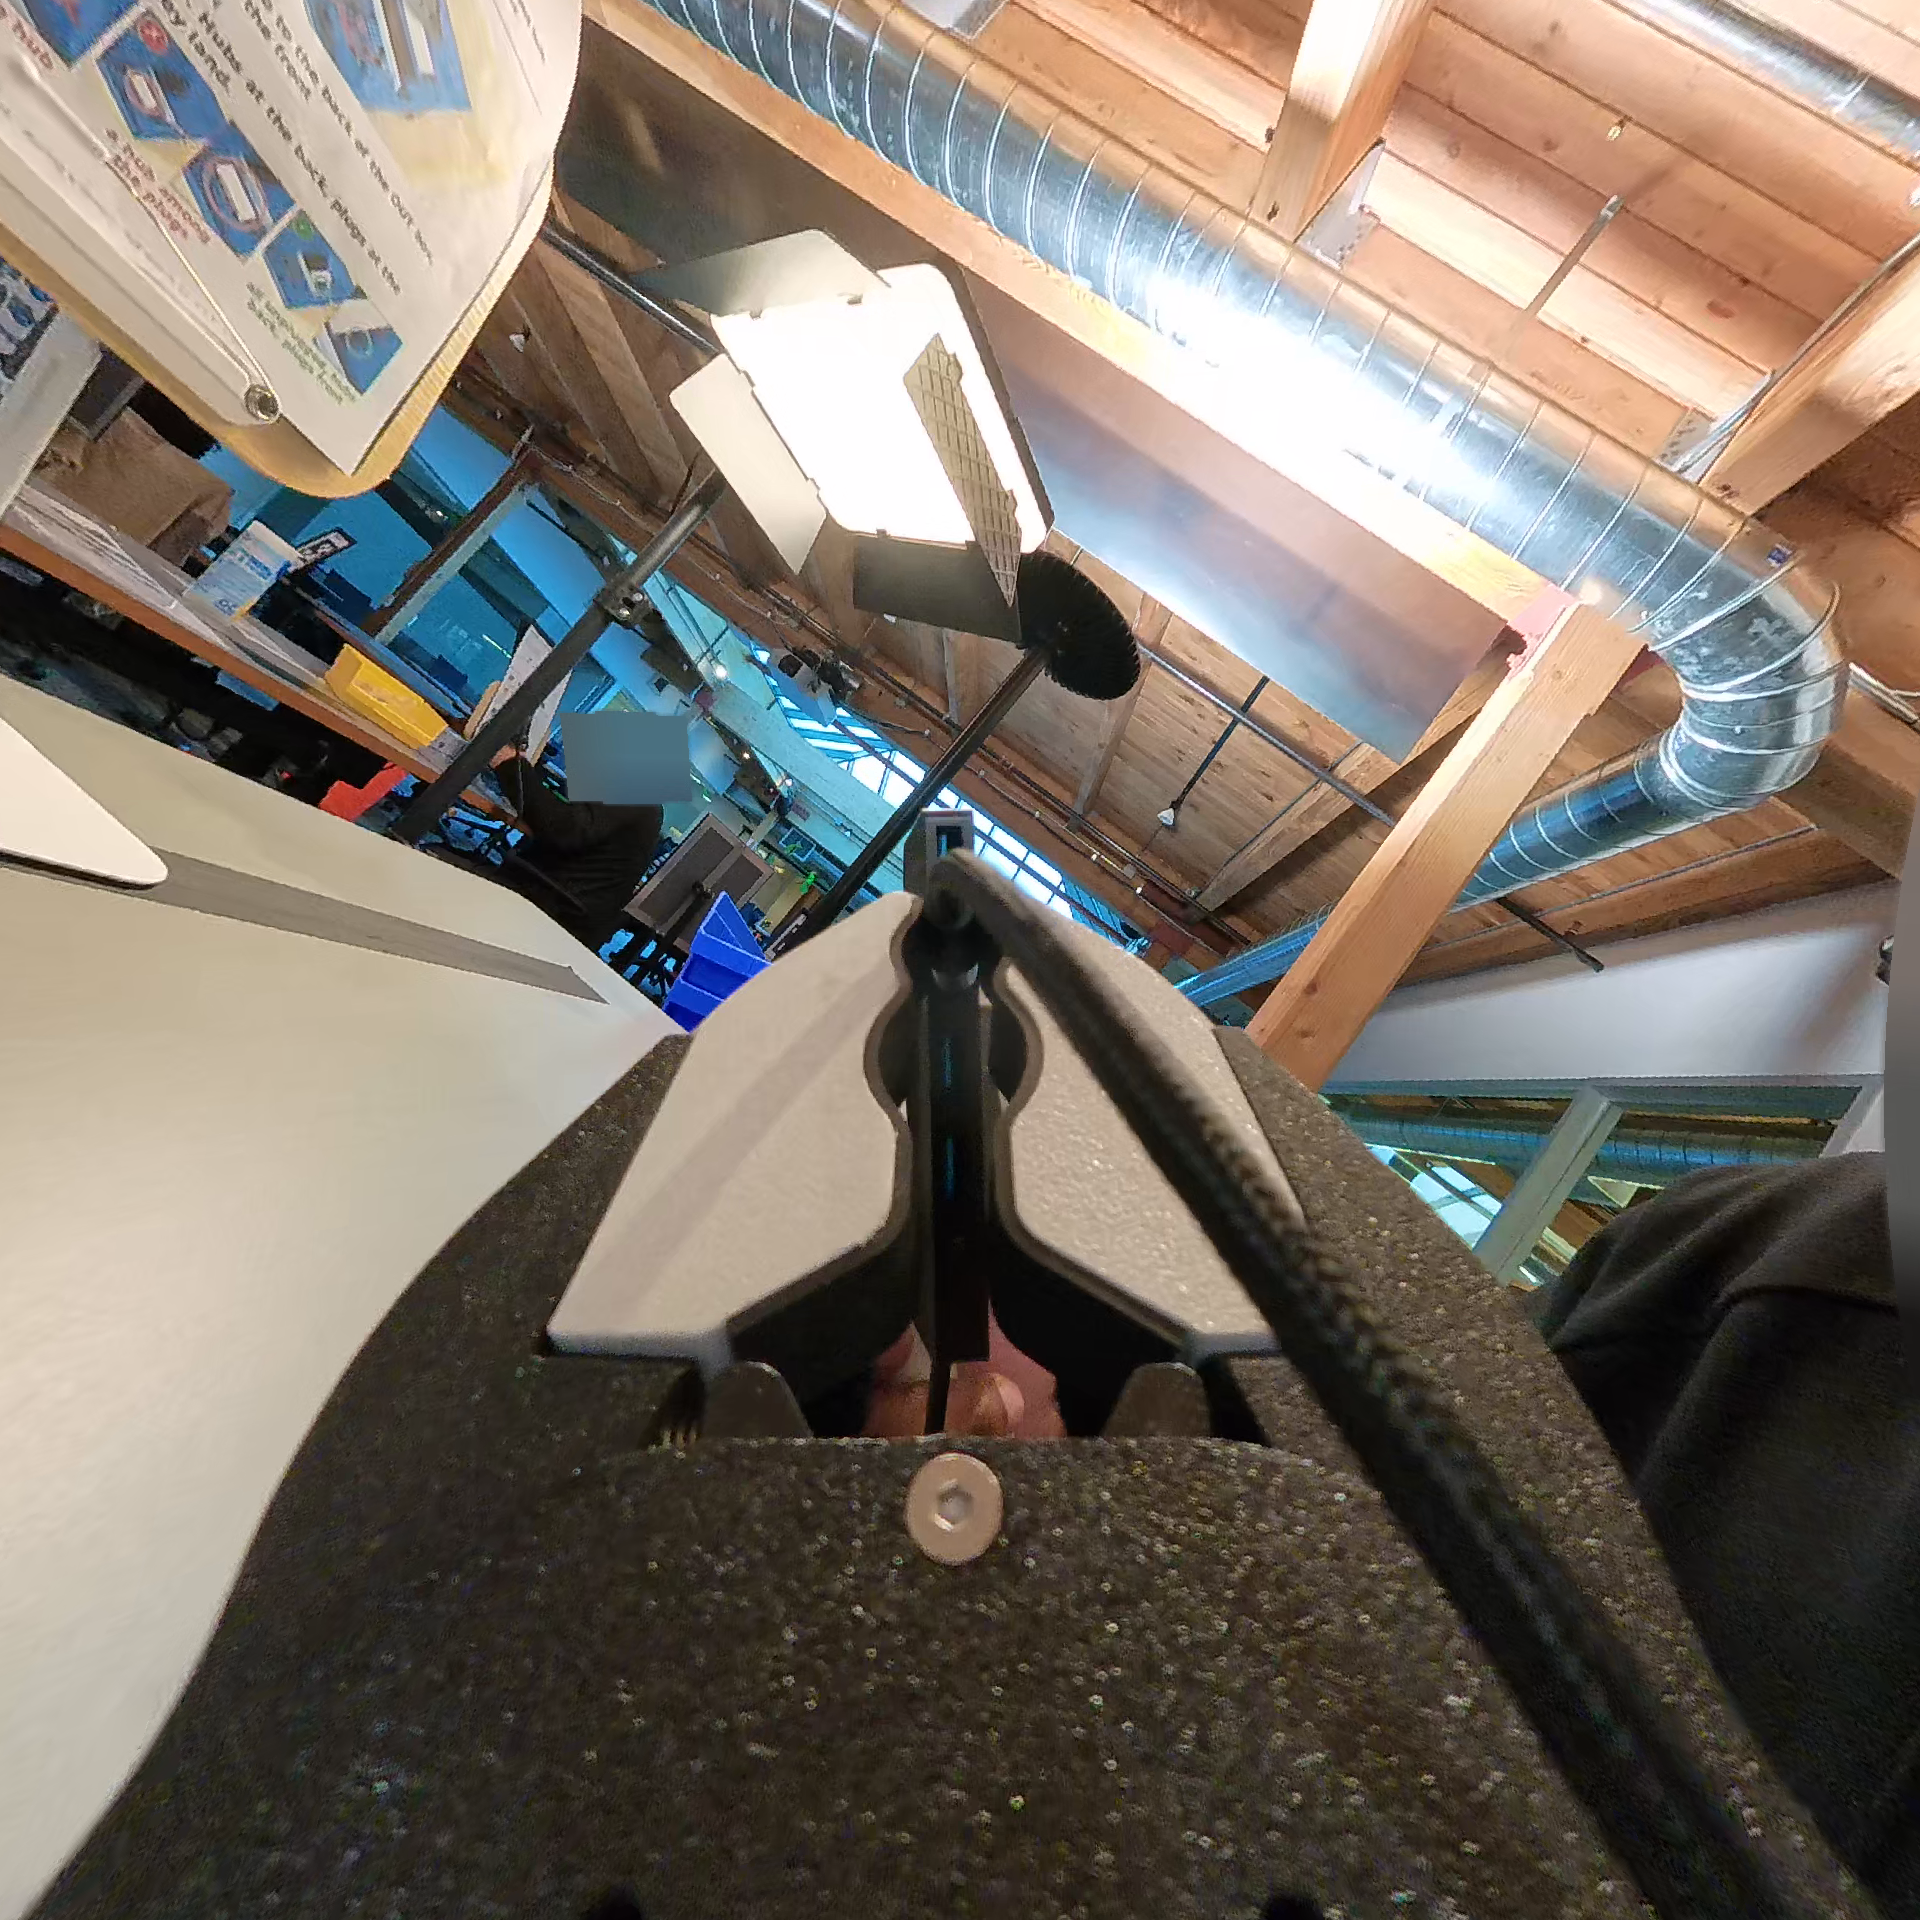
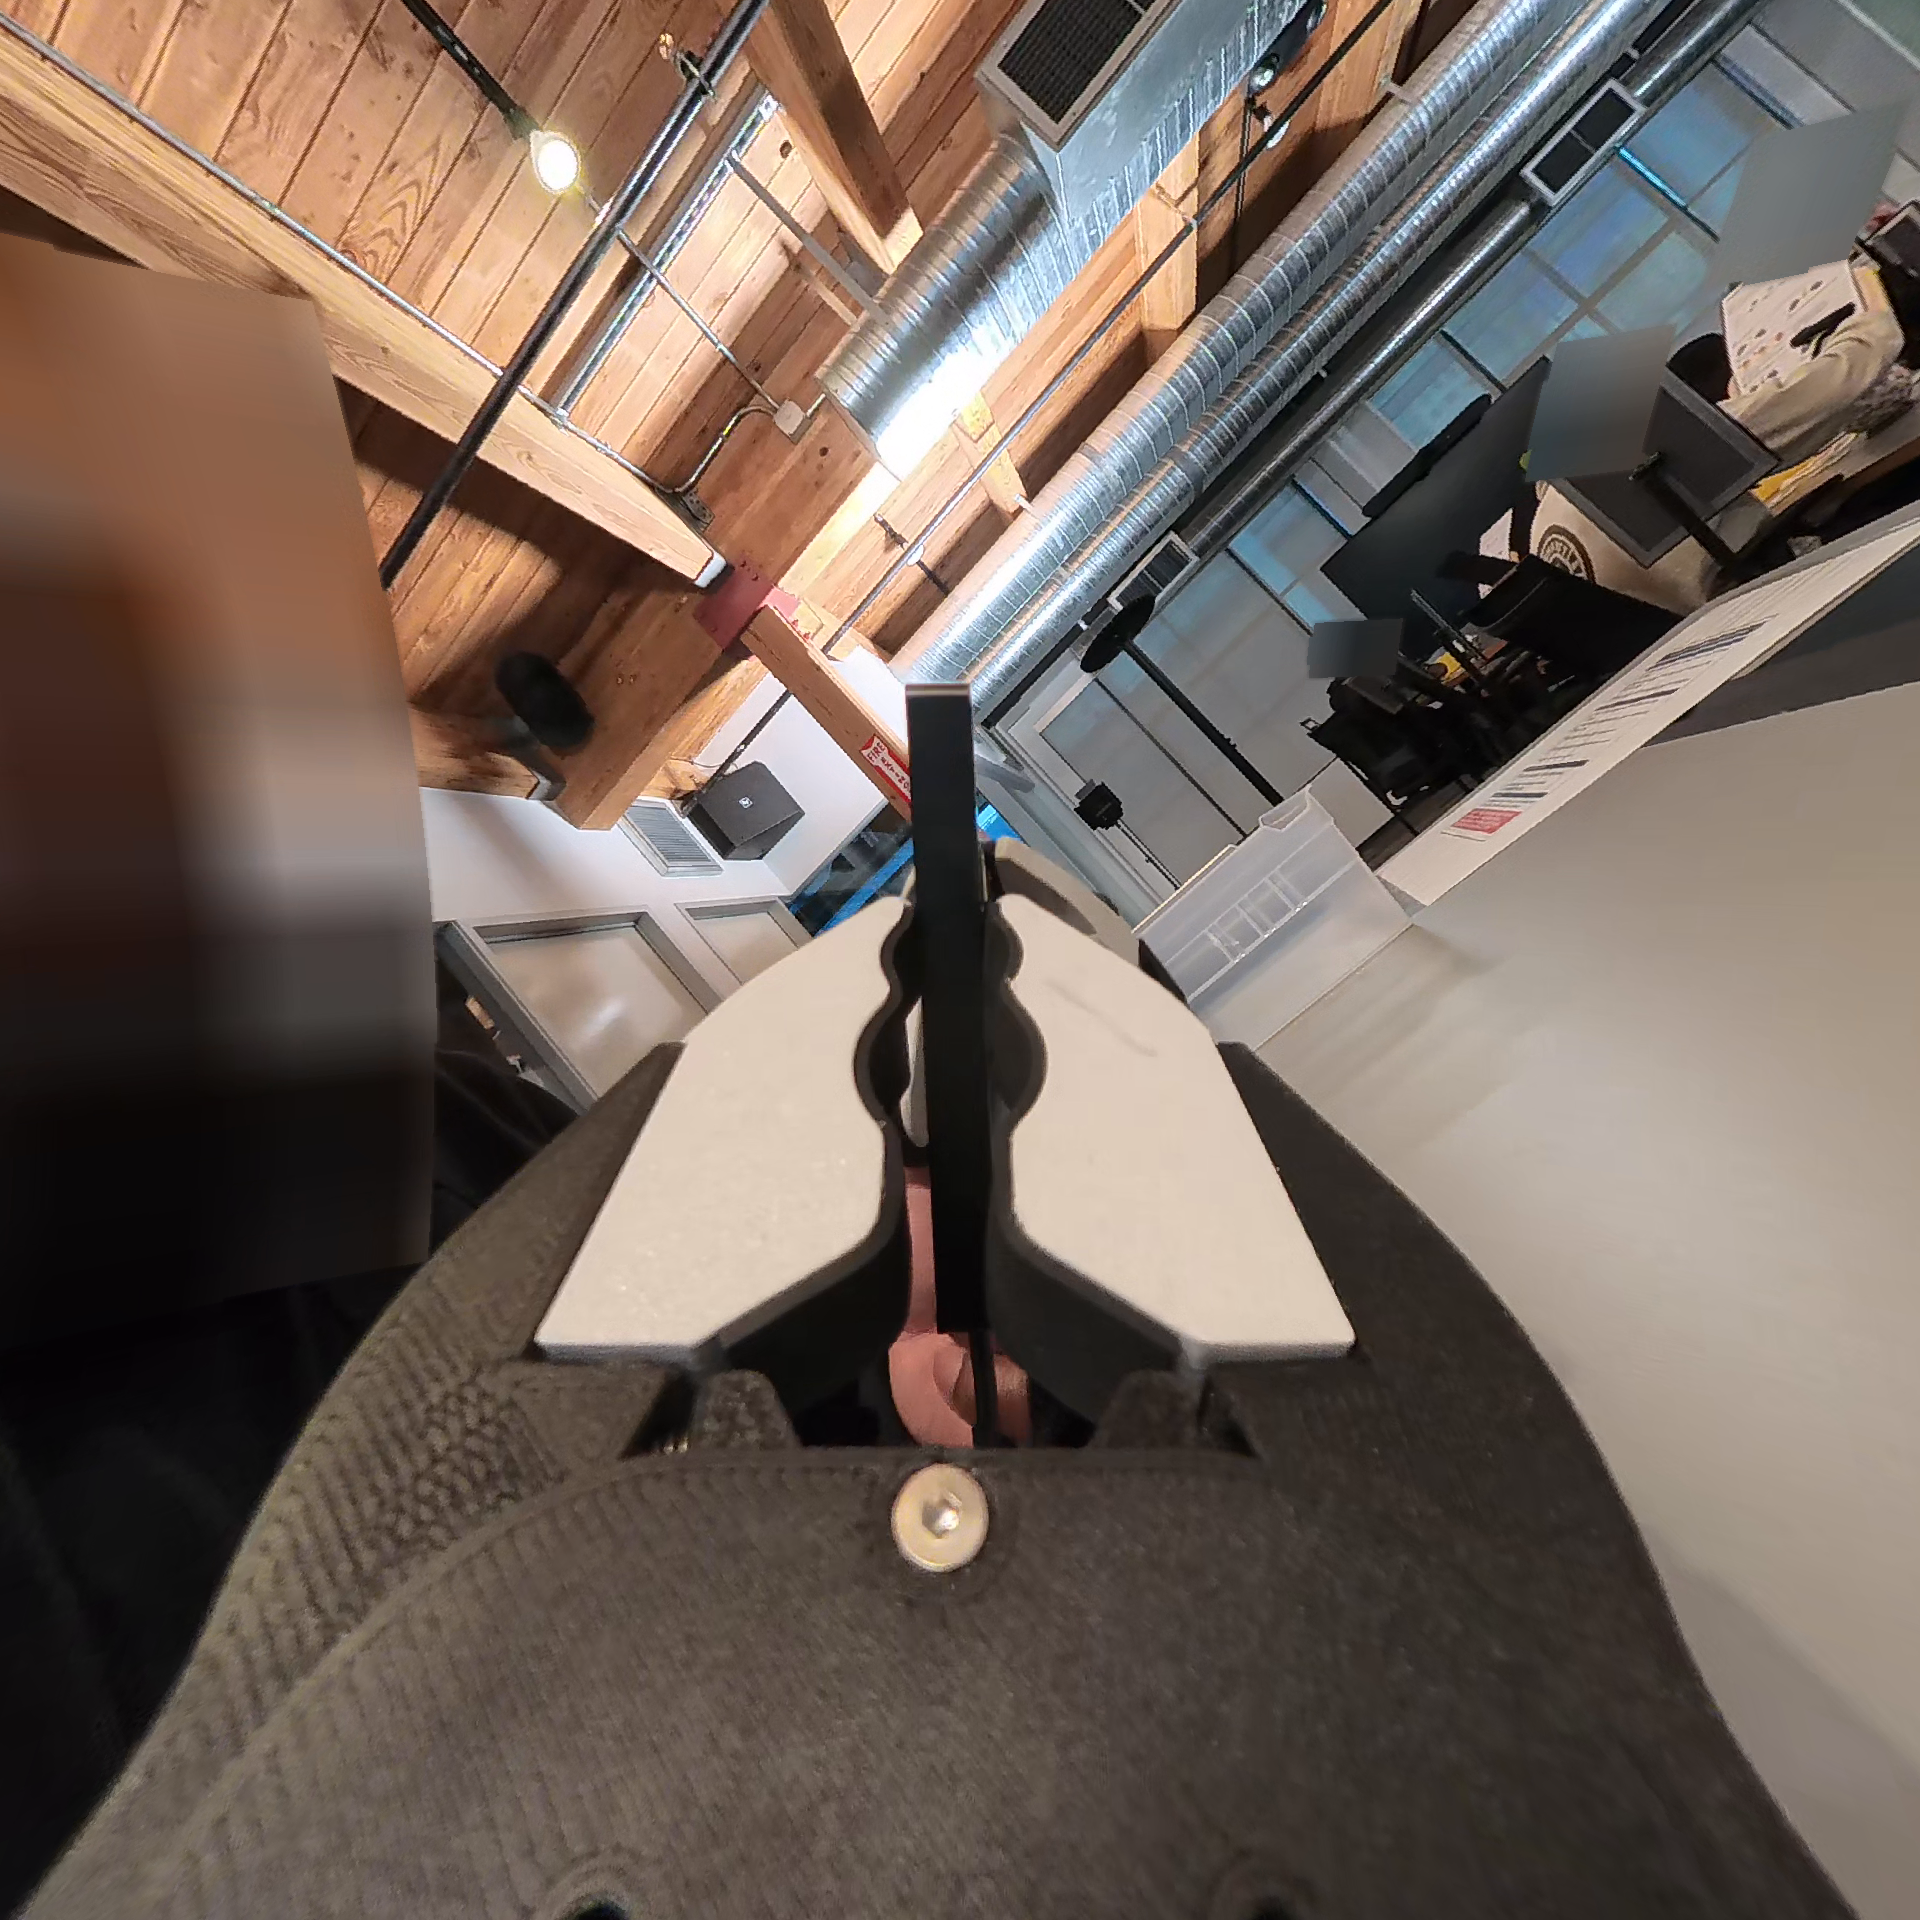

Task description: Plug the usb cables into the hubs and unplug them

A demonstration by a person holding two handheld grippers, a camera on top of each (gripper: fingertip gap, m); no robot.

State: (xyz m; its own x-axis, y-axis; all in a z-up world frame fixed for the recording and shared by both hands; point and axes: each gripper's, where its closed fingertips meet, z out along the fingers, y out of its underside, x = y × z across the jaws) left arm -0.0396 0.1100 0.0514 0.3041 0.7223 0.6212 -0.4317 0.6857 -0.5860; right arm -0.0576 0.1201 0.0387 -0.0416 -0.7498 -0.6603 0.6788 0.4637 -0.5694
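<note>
The left tongs (image 1: 940,935) are closed on a flat black hub (image 1: 943,1143) seen edge-on; its braided cable (image 1: 1195,1122) is partly hidden. The right tongs (image 2: 951,914) grip a thin black hub (image 2: 943,935), its faces hidden.

Above us we see a ribbed silver metal duct (image 1: 1351,343) along the timber ceiling, a lit rectangular panel lamp (image 1: 862,436) on a black stand, and beside us a white tabletop (image 1: 208,1143) with stacked blue plastic bins (image 1: 717,951) beyond.
</note>
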